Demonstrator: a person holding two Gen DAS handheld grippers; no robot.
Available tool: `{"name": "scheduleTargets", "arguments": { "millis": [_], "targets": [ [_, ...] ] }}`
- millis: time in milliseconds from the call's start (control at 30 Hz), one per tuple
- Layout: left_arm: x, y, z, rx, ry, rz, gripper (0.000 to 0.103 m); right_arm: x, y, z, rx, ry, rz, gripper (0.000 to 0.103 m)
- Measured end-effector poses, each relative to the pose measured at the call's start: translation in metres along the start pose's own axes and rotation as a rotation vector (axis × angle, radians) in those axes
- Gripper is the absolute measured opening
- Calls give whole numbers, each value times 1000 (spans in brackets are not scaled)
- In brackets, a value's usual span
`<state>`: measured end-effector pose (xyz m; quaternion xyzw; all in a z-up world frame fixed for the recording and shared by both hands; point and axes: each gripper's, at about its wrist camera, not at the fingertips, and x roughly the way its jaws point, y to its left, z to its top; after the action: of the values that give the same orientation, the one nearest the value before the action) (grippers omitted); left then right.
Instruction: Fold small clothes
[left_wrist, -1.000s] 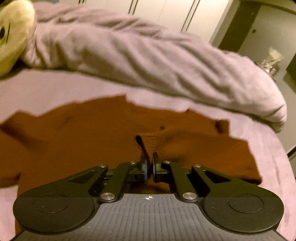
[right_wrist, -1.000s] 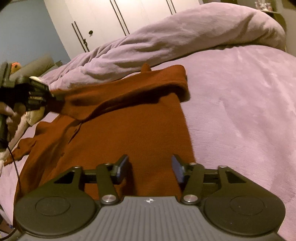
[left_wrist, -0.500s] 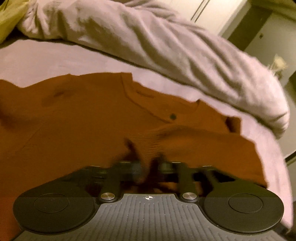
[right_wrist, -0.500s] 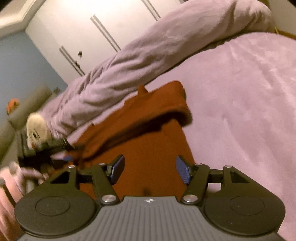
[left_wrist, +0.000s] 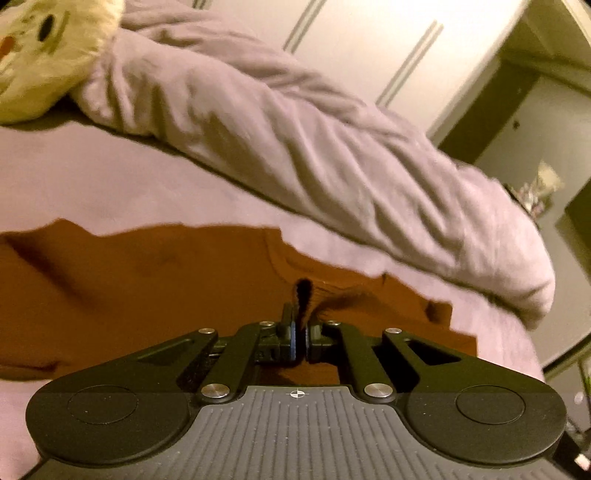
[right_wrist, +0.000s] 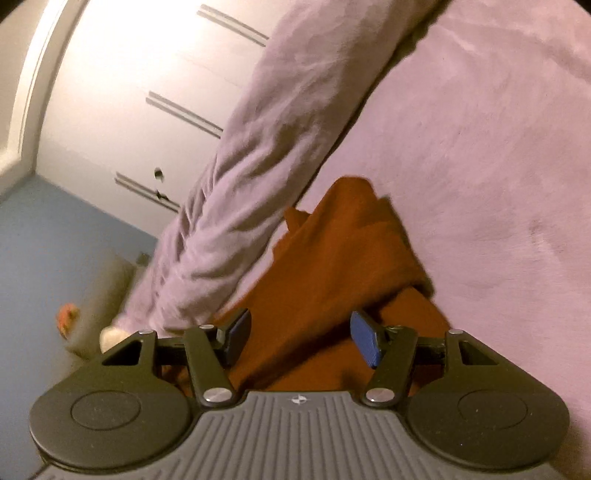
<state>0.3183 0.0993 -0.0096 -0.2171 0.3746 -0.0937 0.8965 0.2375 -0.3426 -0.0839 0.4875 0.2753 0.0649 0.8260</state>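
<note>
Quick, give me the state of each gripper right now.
Left gripper: shut on a pinch of the rust-brown top.
Right gripper: open above the top, holding nothing.

Lilac bed (left_wrist: 110, 177), rust shirt (left_wrist: 147, 280), rumpled duvet (left_wrist: 314, 147)

A lilac-covered bed (right_wrist: 480, 155) carries a rumpled duvet roll (left_wrist: 314, 155) along its far side, beyond which stand white wardrobe doors (right_wrist: 122, 92), a blue wall (right_wrist: 55, 236) beside them, all warmly lit.

1 shirt (left_wrist: 147, 288), 1 duvet (left_wrist: 332, 155), 2 grippers
</note>
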Motion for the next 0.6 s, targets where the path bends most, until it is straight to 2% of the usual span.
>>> {"name": "scheduleTargets", "arguments": {
  "millis": [100,133,267,333,467,600],
  "targets": [
    [-12,12,5,-13,-35,21,6,11,-5,5,71,-24,4,55],
    [-13,17,5,-22,-35,33,6,15,-6,6,89,-28,-4,49],
    [-6,39,-2,-55,22,71,6,24,-8,8,94,-48,-67,30],
    [-3,45,-7,-56,38,94,6,29,-9,8,85,-31,-104,25],
    [-2,55,-10,-64,31,122,6,19,-6,6,83,-22,-105,24],
    [-4,62,-10,-73,25,123,6,2,-5,-8,44,12,-106,37]
  ]
}}
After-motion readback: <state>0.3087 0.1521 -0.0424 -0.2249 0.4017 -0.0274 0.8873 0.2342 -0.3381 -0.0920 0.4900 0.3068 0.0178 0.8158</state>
